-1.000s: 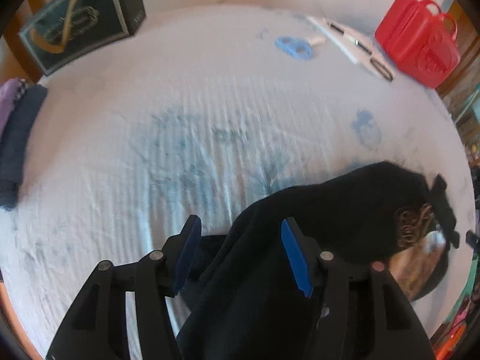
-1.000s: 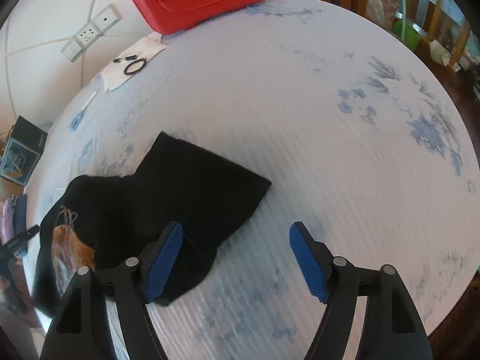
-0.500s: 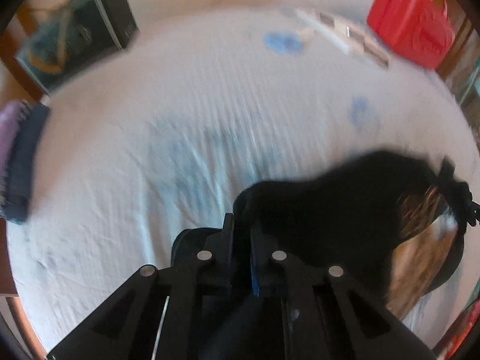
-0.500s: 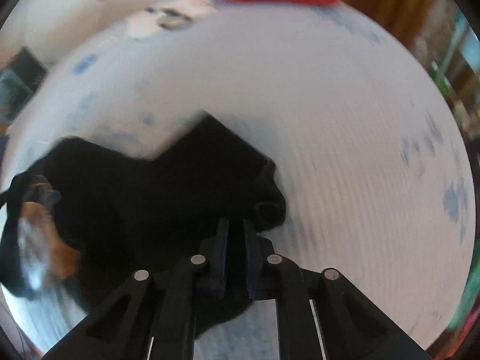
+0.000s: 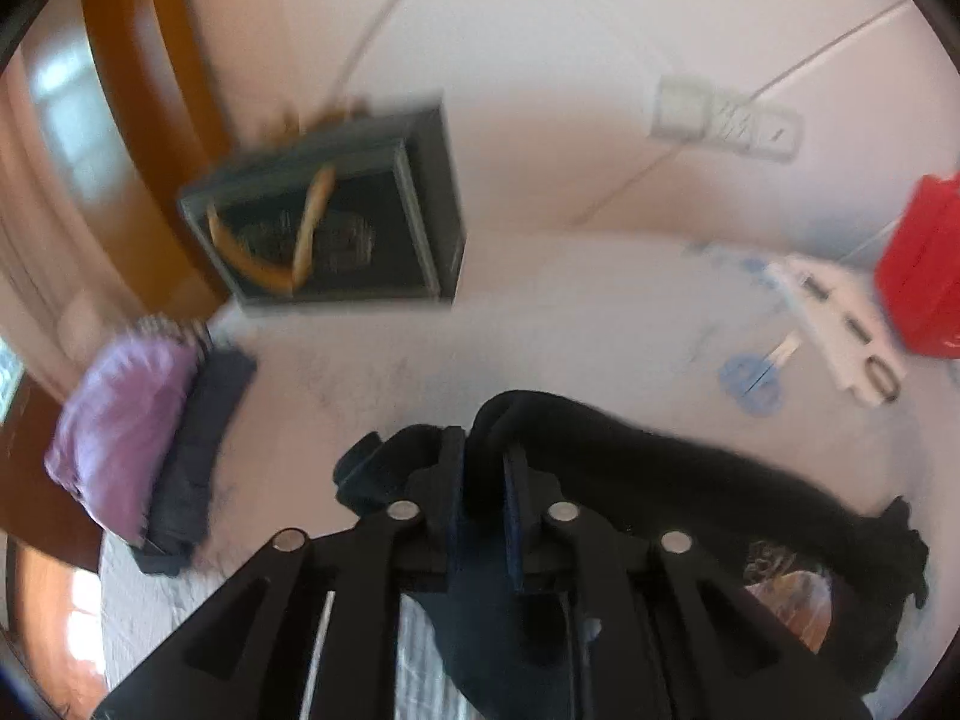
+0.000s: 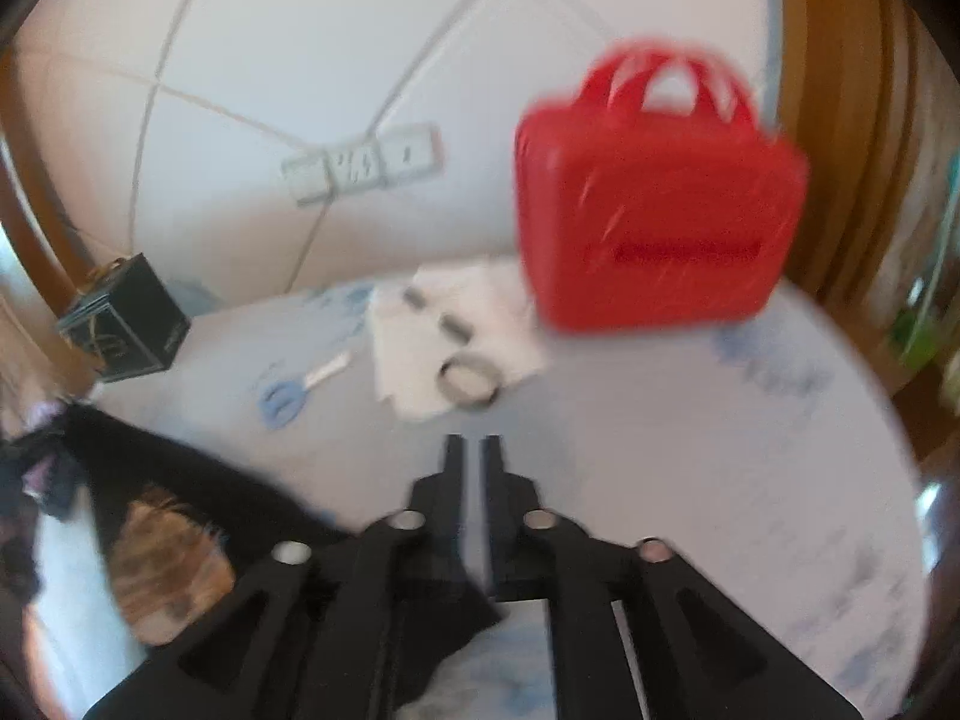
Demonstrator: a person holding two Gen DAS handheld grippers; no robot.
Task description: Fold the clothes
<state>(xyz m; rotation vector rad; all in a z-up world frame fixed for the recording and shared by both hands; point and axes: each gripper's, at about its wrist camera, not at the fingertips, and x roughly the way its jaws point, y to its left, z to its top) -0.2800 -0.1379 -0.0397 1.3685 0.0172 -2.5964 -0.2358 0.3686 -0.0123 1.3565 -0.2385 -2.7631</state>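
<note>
A black garment with an orange-brown print lies partly lifted over the pale tablecloth. My left gripper pinches a bunched fold of it between the blue pads, and its jaws are easing open slightly. In the right wrist view the same black garment runs from the left to under my right gripper. Cloth is caught deep between its fingers while the tips show a thin gap. Those jaws are also opening a little. Both views are blurred by motion.
A red plastic case stands at the back right. Near it lie white paper with black rings and blue-handled scissors. A dark box stands at the back left, and a folded purple and navy pile at the left edge.
Both grippers went from open over the garment's near edge to closed on it. They then rose and tipped up, carrying the black cloth toward the far side.
</note>
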